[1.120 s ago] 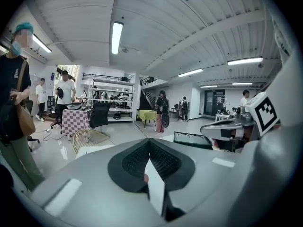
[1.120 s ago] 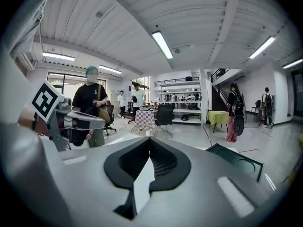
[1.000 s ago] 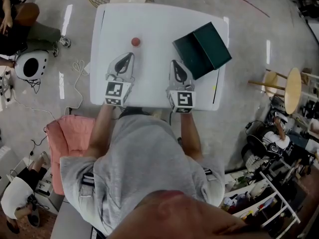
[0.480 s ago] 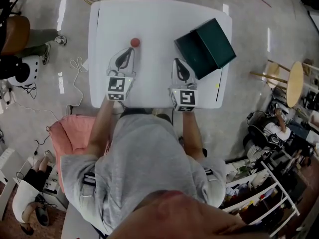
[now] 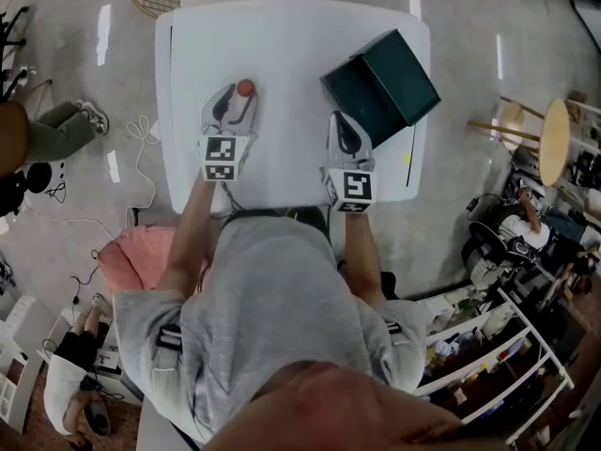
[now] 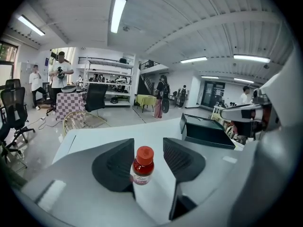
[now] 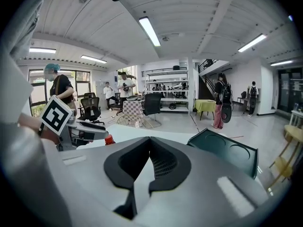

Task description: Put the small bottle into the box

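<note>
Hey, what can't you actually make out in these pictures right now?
- Print on the small bottle label: too small and blurred, left gripper view.
- Bottle's base: hidden by the body of the left hand-held gripper, its jaws opening around the bottle, same view.
- Inside of the box: dark in head view; its wall hides it in left gripper view.

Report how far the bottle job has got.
Done: the left gripper straddles the upright bottle on the table. In hand: its jaws are opening, not yet pressing it. Left: grip, lift, carry it into the open box. The right gripper is shut, empty.
</note>
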{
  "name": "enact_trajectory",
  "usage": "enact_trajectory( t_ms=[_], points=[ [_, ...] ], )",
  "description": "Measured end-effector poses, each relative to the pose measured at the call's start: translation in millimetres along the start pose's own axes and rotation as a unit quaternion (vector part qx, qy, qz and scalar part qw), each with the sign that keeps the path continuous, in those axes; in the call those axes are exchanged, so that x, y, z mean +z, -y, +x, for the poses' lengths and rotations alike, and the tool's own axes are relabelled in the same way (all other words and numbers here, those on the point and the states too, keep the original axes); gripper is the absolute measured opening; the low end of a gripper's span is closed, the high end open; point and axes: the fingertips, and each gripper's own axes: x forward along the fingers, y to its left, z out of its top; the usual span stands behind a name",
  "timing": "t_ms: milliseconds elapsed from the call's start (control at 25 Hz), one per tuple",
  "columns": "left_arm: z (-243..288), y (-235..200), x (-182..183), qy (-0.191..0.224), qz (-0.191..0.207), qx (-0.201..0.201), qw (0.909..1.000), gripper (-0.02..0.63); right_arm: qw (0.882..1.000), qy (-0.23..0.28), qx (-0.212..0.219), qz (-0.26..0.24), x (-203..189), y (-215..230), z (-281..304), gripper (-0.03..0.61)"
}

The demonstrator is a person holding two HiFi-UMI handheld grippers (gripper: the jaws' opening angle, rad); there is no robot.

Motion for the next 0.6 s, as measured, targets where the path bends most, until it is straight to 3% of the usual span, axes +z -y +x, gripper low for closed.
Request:
enact_trajectory(
  t_ms=[600],
  points=[
    [23.2,-7.8,-23.9,-0.034,0.002,-0.005,0.9994,0.159,1.0,-0.009,-0.019,-0.004,-3.6,6.5,6.5,0.003]
  ],
)
